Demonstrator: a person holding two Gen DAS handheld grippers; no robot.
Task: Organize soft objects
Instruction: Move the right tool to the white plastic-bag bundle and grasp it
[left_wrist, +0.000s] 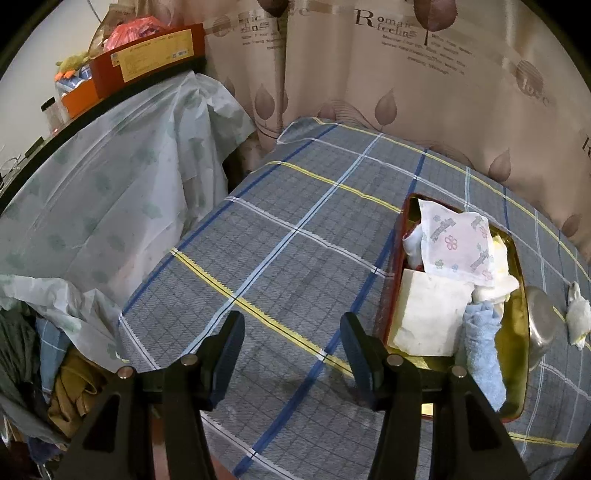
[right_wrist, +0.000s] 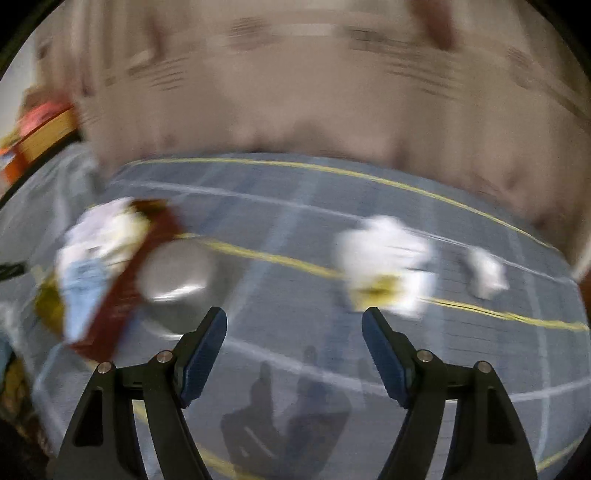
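The left gripper (left_wrist: 291, 325) hung over a grey checked tabletop (left_wrist: 295, 229), its two dark fingers (left_wrist: 229, 343) spread wide with nothing between them. Just to the right of the right-hand finger lay a red tin with a gold inside (left_wrist: 517, 354), its near end cut off by the gripper's frame. Soft things were packed into it: a flower-printed cloth (left_wrist: 454, 243) at the far end, a white folded cloth (left_wrist: 428, 310) nearest the fingers, and a rolled blue towel (left_wrist: 480, 350) beside that. Other pale pieces were tucked under them and were hard to tell apart. A metal bowl (left_wrist: 539, 328) touched the tin's far side, mostly hidden behind the rim. Further right, near the edge of the view, lay a crumpled white rag (left_wrist: 578, 317). Far to the left of the fingers stood furniture draped in a pale sheet (left_wrist: 122, 192).

The right wrist view was heavily smeared by motion. The right gripper (right_wrist: 293, 317) was also released, fingers (right_wrist: 210, 343) wide apart and empty. Ahead of the right-hand finger sat a blurred white and yellow bundle (right_wrist: 384, 262), with a smaller white lump (right_wrist: 485, 273) further right; what either was could not be made out. Left of the fingers the tin (right_wrist: 122, 295) and the bowl (right_wrist: 177, 273) appeared as streaks.
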